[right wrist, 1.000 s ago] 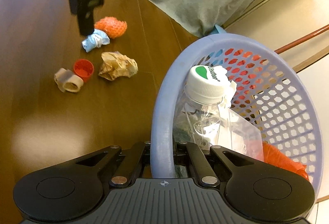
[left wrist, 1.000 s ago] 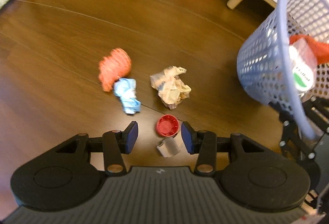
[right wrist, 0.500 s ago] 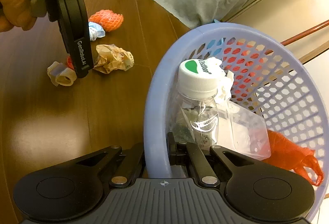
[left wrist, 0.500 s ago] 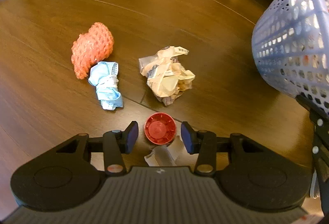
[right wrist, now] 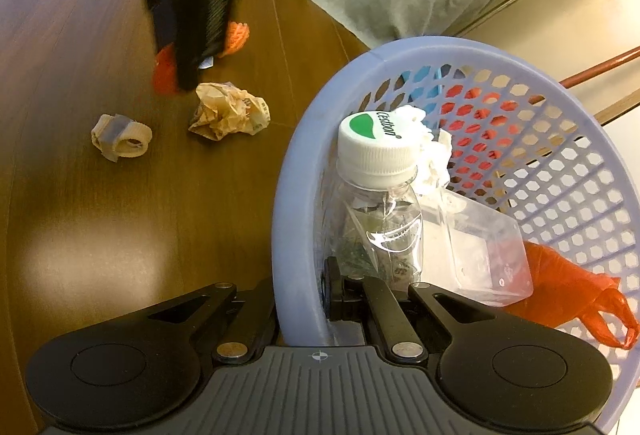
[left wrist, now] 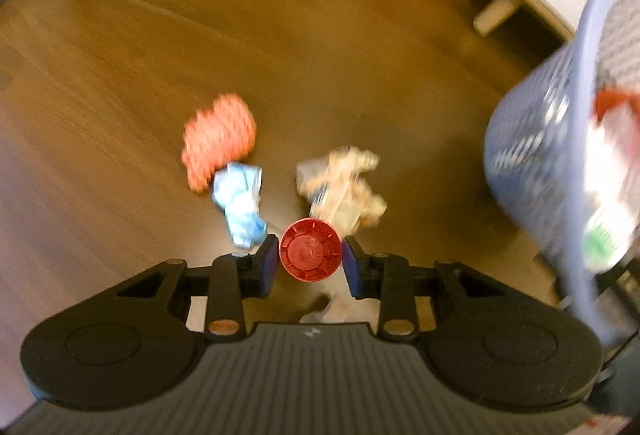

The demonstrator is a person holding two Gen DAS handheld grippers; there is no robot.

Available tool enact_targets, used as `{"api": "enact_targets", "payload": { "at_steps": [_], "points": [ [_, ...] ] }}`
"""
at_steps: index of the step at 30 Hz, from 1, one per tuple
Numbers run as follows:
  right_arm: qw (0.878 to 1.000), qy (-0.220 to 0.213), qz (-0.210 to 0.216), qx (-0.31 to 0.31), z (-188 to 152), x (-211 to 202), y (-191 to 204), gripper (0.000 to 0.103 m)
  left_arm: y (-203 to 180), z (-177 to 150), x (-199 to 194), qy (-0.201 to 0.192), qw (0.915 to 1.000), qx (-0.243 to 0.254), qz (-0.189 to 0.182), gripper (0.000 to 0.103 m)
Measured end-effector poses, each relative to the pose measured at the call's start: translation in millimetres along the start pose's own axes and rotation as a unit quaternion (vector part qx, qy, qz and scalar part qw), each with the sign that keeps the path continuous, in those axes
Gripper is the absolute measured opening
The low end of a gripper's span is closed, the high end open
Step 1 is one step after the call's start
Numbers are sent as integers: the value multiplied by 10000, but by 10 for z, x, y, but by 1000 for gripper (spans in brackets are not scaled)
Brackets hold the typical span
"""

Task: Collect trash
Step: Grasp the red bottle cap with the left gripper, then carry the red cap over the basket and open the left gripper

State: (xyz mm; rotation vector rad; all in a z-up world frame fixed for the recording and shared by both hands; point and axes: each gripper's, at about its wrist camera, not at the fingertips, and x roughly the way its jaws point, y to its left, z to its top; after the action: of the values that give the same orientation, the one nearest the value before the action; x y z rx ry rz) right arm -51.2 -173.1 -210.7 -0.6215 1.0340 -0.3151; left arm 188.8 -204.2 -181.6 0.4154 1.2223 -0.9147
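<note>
— Trash first: where is the small round red plastic cap (left wrist: 311,255)?

— Right between the blue pads of my left gripper (left wrist: 310,262). Half a second ago my jaws stood wide around it on the brown wooden floor (left wrist: 120,83); they have just been closing, and now both pads press its rim. In my right view it looks clear of the boards, so I judge it picked and ready to carry.

— And your other hand?

— My right gripper (right wrist: 302,301) is clamped tight on the rim of the lilac perforated plastic basket (right wrist: 320,115), holding it tilted.

— What's in it?

— A clear plastic bottle with a white cap (right wrist: 376,203), a clear plastic tub (right wrist: 480,239), white crumpled paper (right wrist: 434,151), and a red plastic bag (right wrist: 568,283).

— What remains farther out?

— A beige tape ring (right wrist: 122,137), a crumpled tan paper ball (left wrist: 340,187), a blue wad (left wrist: 242,203), and orange foam netting (left wrist: 218,139).
</note>
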Motion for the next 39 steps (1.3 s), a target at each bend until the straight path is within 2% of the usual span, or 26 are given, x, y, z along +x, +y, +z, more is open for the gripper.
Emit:
{"api": "enact_targets", "payload": {
  "at_steps": [6,11,18,24,29,30,31,32,35,39],
  "points": [
    [10000,37,19,-44,-23,-11,28,0,-158,287,-463,-200,9997,79,-104,29],
    [10000,68,35,-27,-30,-10,24,0,-376,438,-630,-302,9989,216,-284,29],
    [10000,82,35,10,-5,13,14,0,-687,544,-929,-435,9956,306,-776,29],
    [10000,79,43,7,-8,13,23,0,-1056,630,-1178,-753,9866,527,-1345,29],
    [10000,70,51,33,-15,13,26,0,-1401,668,-1136,-820,9788,860,-1669,28],
    [10000,68,54,36,-16,12,26,0,-1453,670,-1102,-852,9772,903,-1721,36],
    [10000,68,55,38,-15,14,27,0,-1483,669,-1070,-895,9765,896,-1742,59],
    [10000,65,59,44,-17,12,26,0,-1487,660,-1052,-972,9768,839,-1716,65],
    [9999,58,70,70,-19,8,17,0,-1441,657,-1004,-985,9775,798,-1685,65],
    [9999,57,72,116,-9,-1,7,0,-1256,633,-998,-1008,9823,751,-1385,65]
  ]
}}
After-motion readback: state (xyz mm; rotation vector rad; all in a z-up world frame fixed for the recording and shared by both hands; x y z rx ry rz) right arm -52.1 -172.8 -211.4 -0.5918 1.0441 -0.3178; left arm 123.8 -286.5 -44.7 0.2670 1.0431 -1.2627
